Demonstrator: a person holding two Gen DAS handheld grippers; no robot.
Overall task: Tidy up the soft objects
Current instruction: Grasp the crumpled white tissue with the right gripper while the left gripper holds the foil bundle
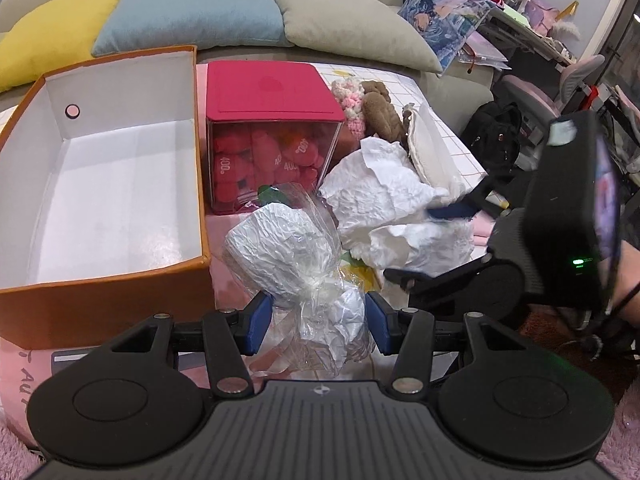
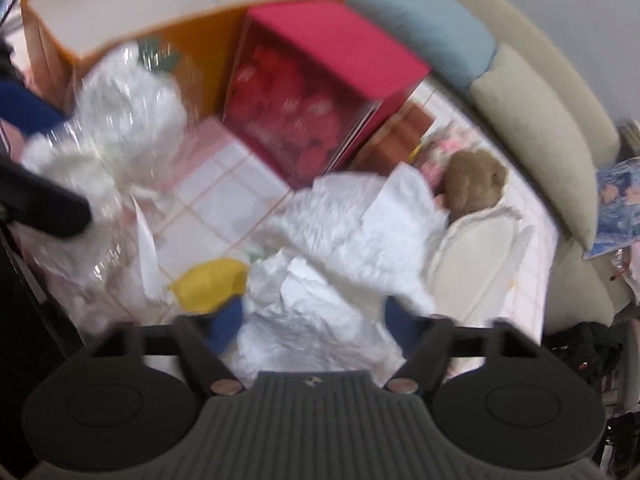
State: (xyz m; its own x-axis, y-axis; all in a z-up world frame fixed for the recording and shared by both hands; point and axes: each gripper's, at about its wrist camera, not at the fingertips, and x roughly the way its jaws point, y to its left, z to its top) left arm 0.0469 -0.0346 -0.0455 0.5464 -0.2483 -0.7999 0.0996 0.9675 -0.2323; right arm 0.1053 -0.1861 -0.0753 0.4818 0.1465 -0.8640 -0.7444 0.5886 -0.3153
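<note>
Glossy, crinkled clear plastic wraps the white bundle (image 1: 308,276) at lower centre. Right of it lies matt, creased white paper (image 1: 384,200). The orange box (image 1: 120,280) at left looks like smooth cardboard; the cushions (image 1: 192,12) above, soft cloth.

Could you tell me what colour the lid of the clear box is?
Red lid; clearest in the left wrist view.

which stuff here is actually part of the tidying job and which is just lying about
Job:
- cellophane-wrapped white bundle, in left hand-held gripper
- crumpled white paper
- brown plush
- orange box

Lying about:
- sofa cushions
- black bag
- desk clutter
</note>
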